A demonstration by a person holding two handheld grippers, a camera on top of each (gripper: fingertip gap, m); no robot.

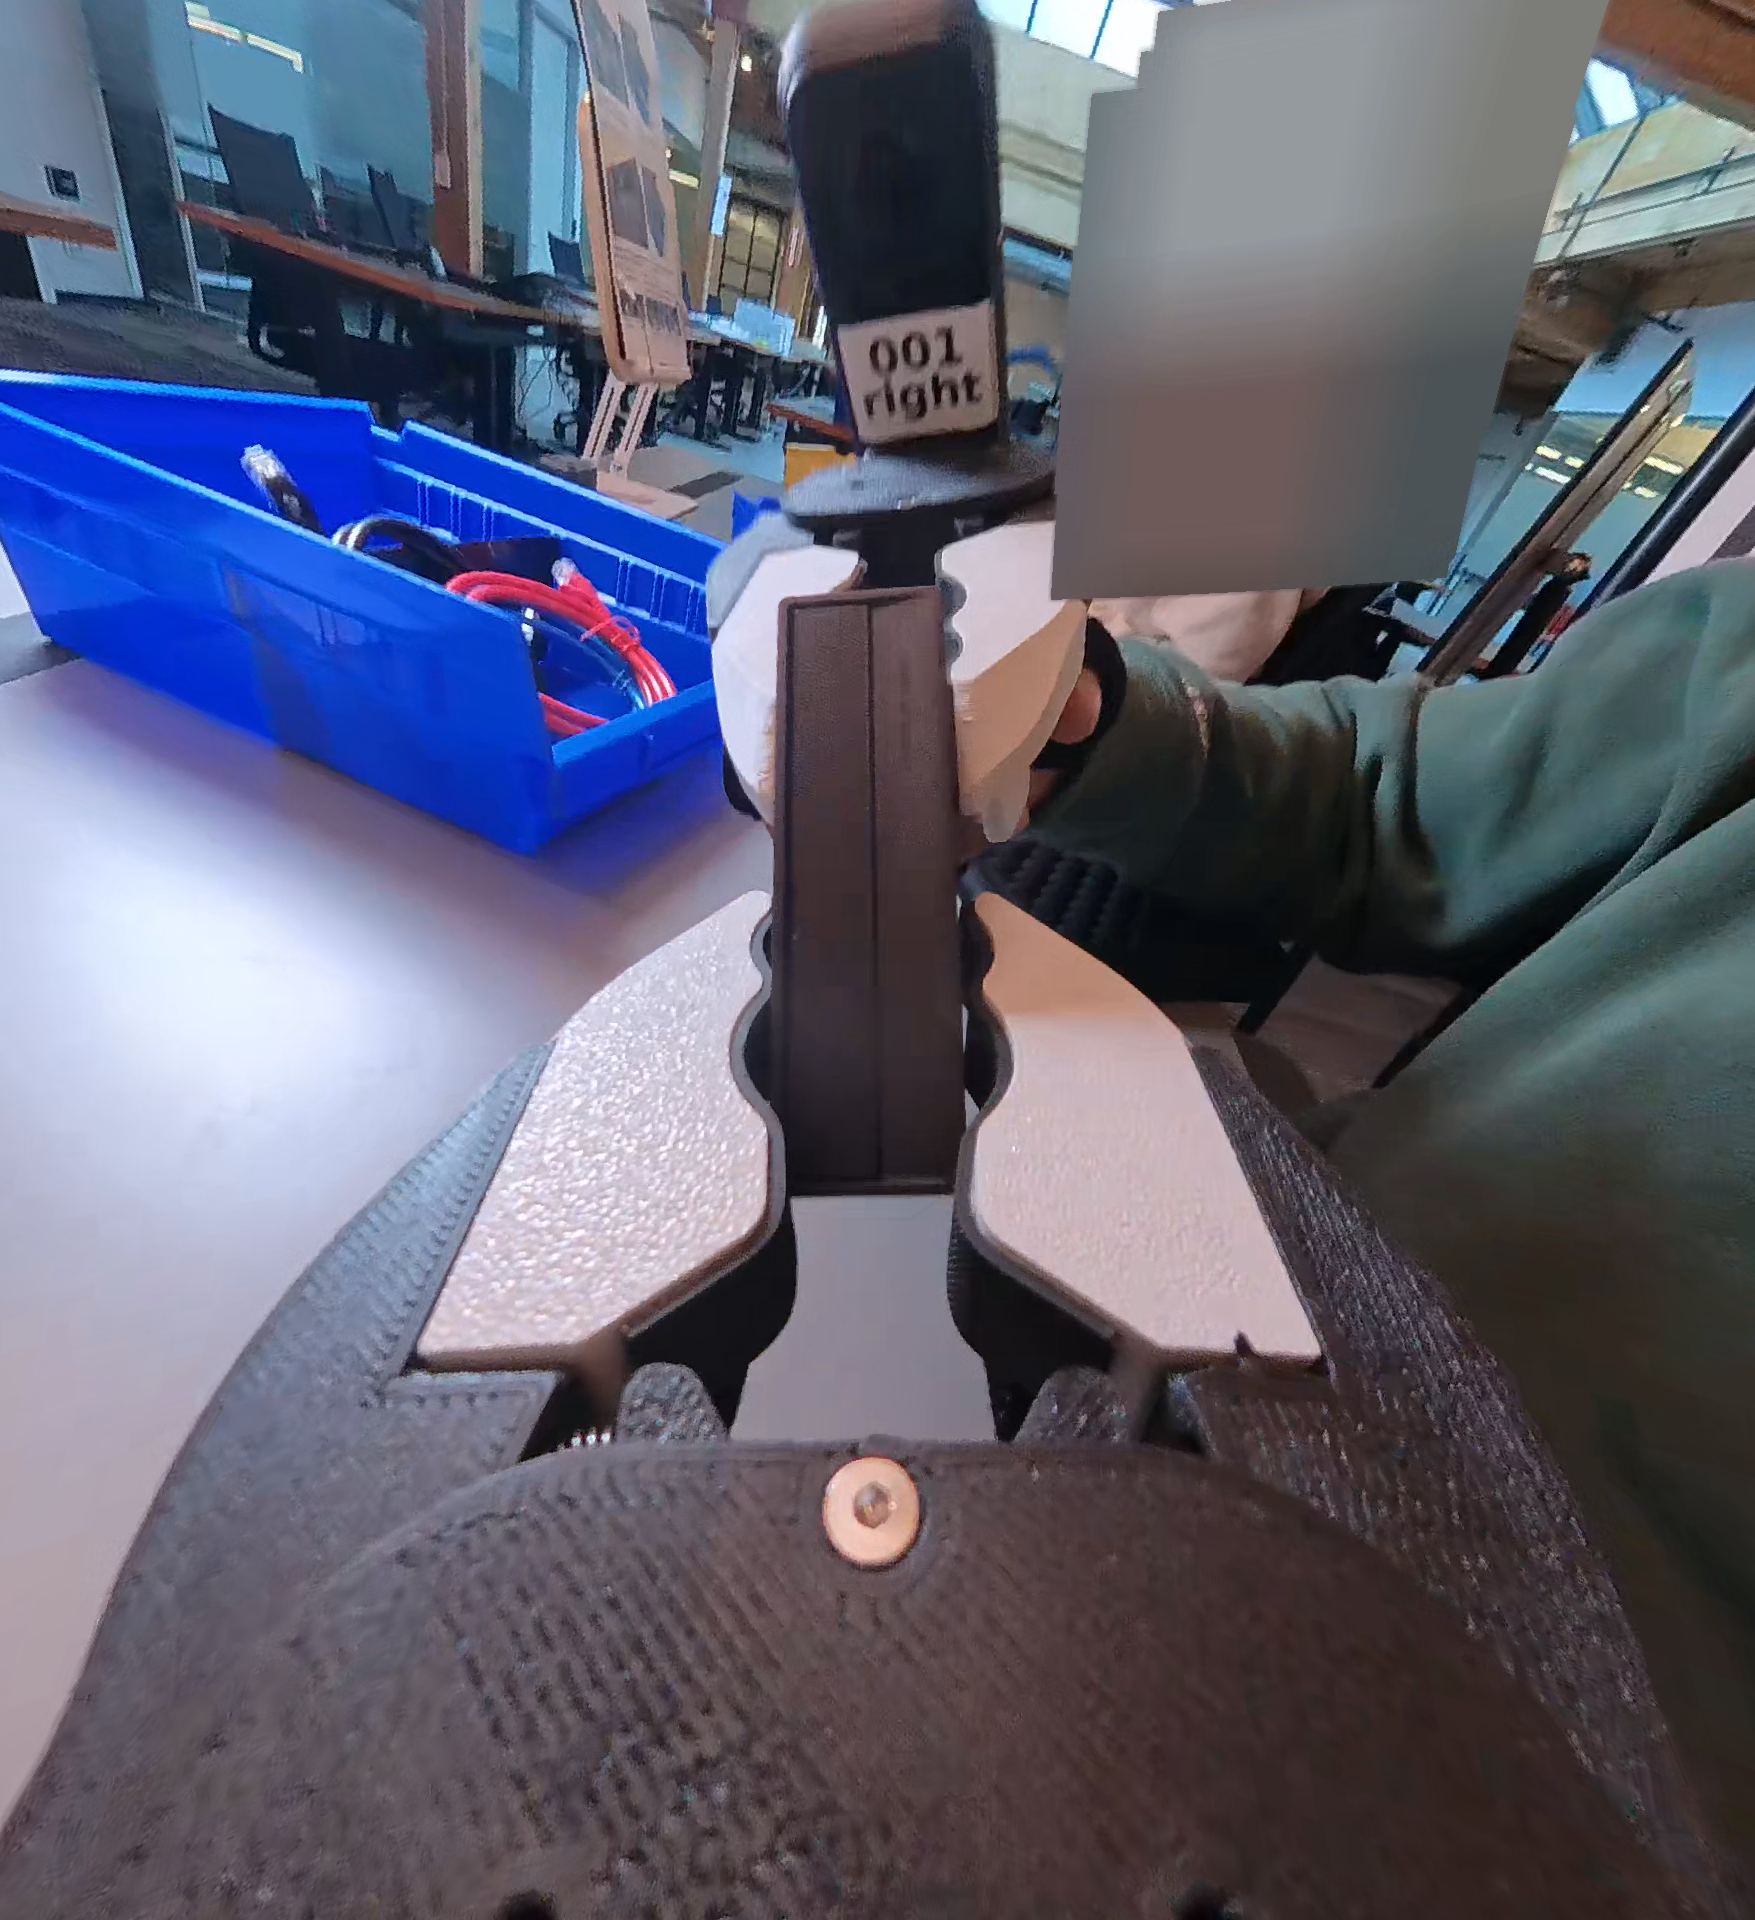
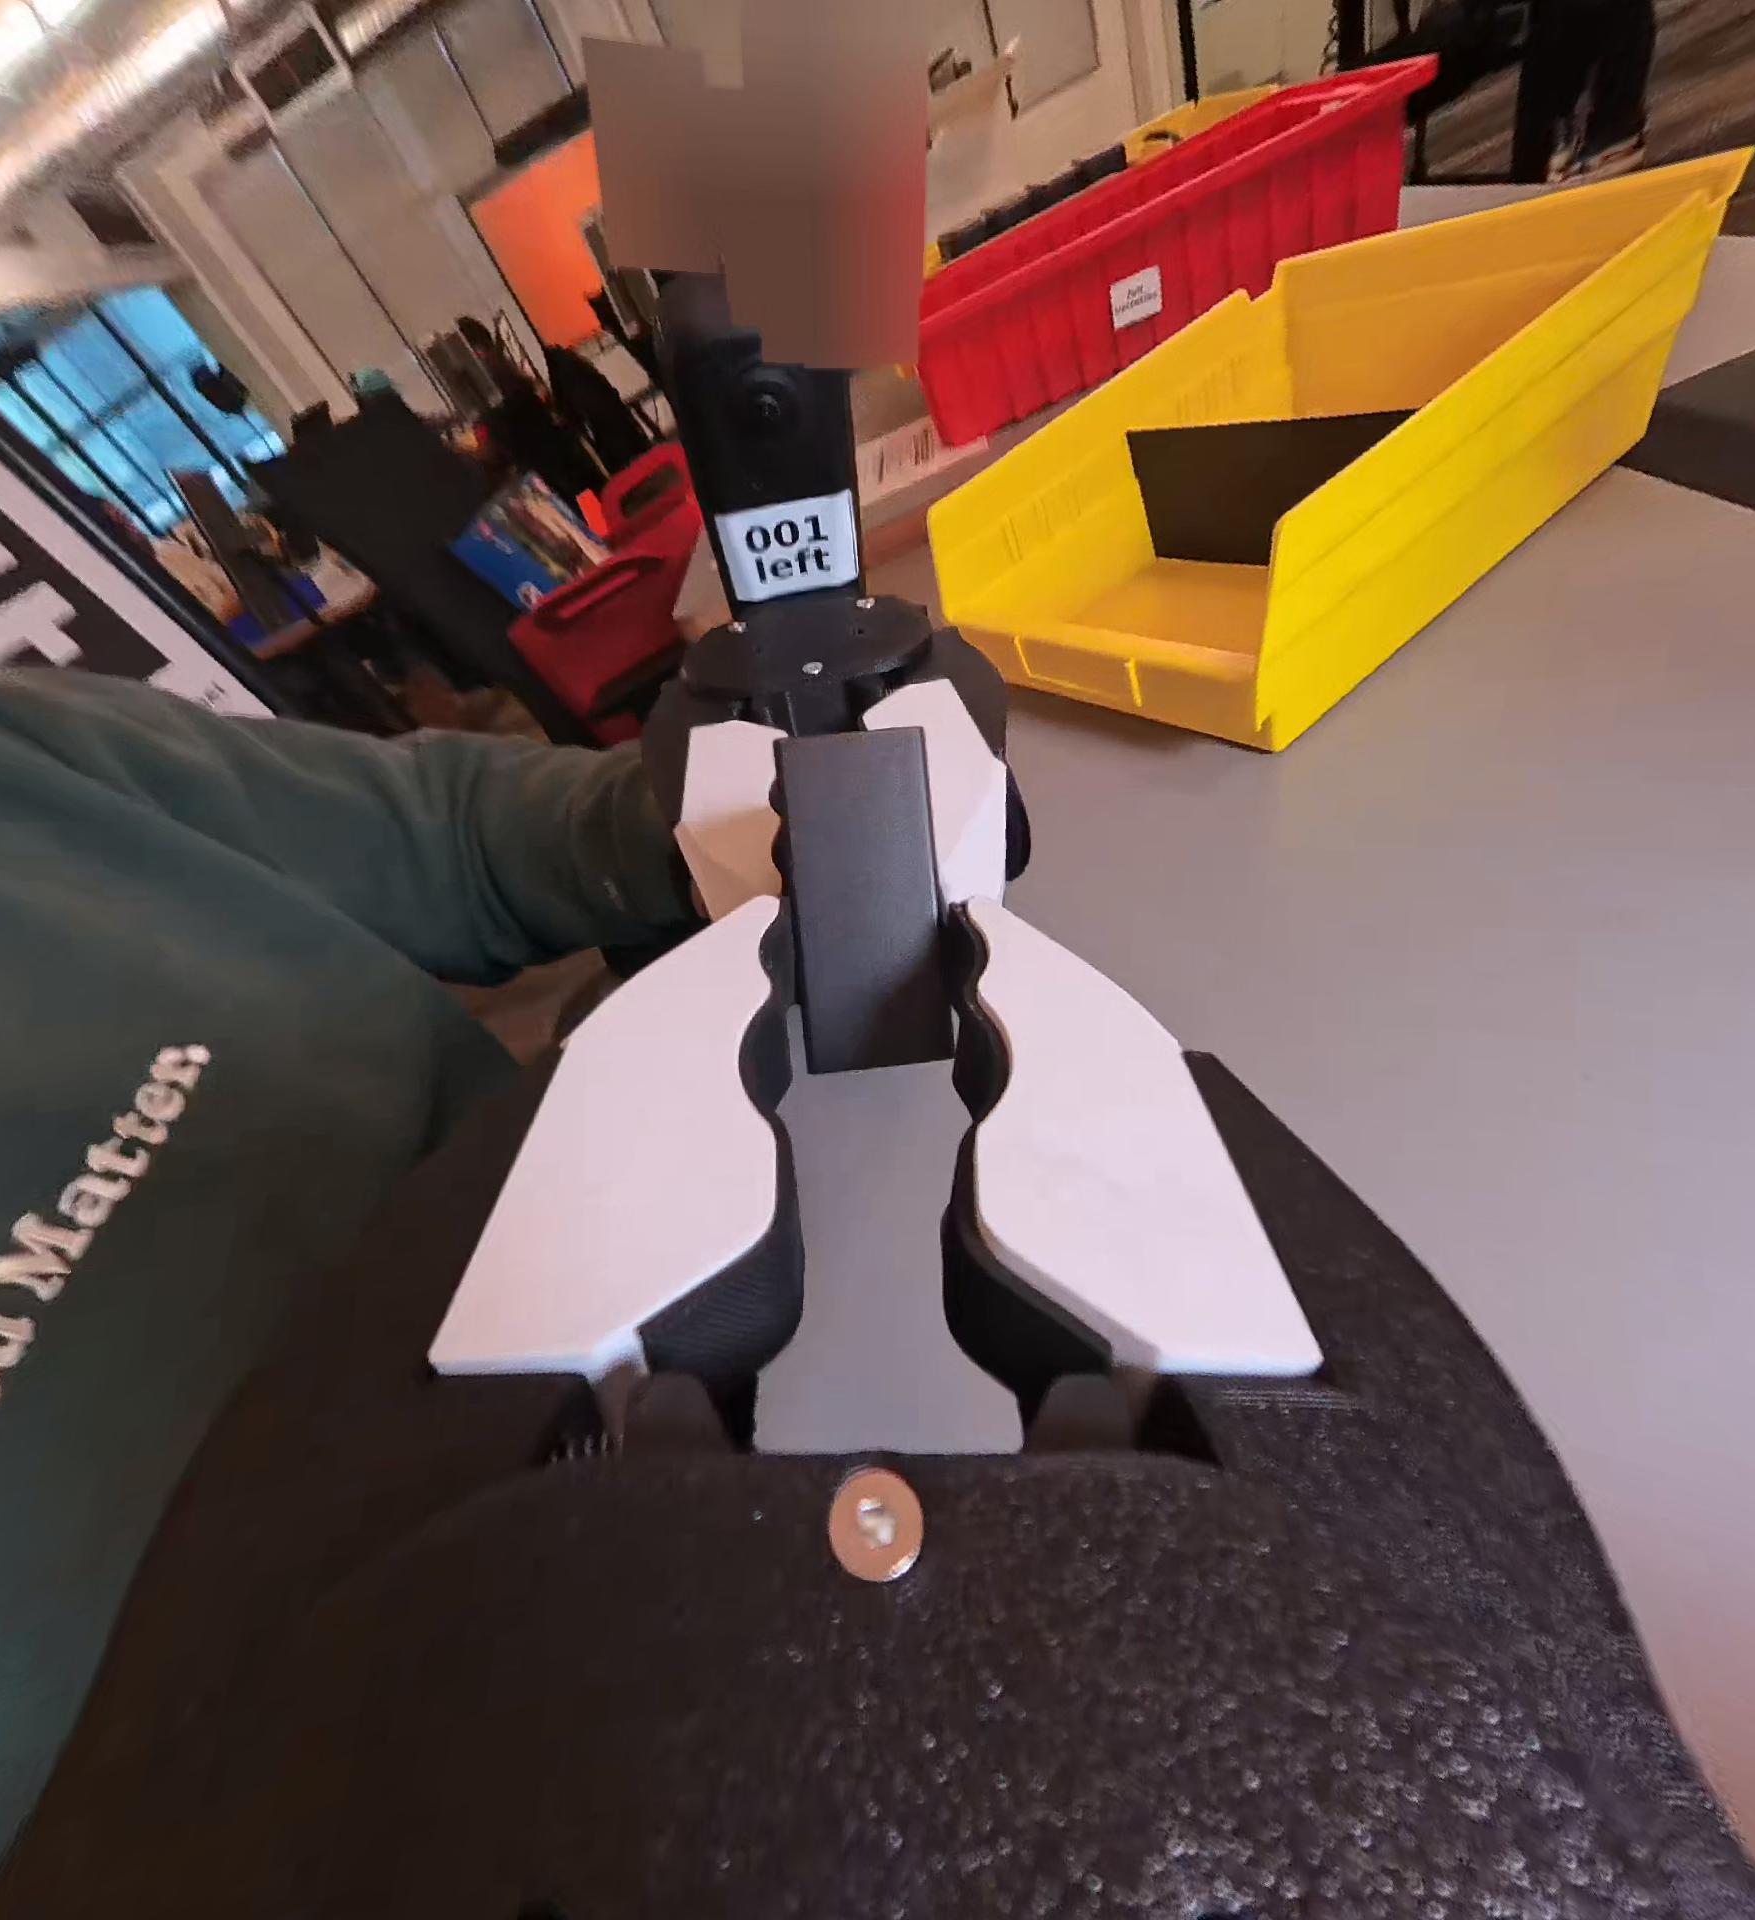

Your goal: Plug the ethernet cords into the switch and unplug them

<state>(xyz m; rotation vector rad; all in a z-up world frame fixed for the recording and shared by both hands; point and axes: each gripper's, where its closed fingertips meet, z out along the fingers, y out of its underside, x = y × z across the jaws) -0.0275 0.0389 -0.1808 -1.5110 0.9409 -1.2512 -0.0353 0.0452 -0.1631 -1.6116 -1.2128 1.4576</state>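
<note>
Evidently both ends of the black switch (image 1: 868,883) are clamped, left gripper (image 1: 868,1039) and right gripper (image 2: 873,997) steadying it above the tabletop (image 2: 1424,987) (cords (image 1: 582,634) wait in the blue bin (image 1: 333,644)).

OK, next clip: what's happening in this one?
A person in a green sleeve holds a black box, apparently the switch, between both grippers, the left gripper and right gripper clamping opposite ends above the table. No cords are plugged in from what shows; red cords lie in the blue bin.
</note>
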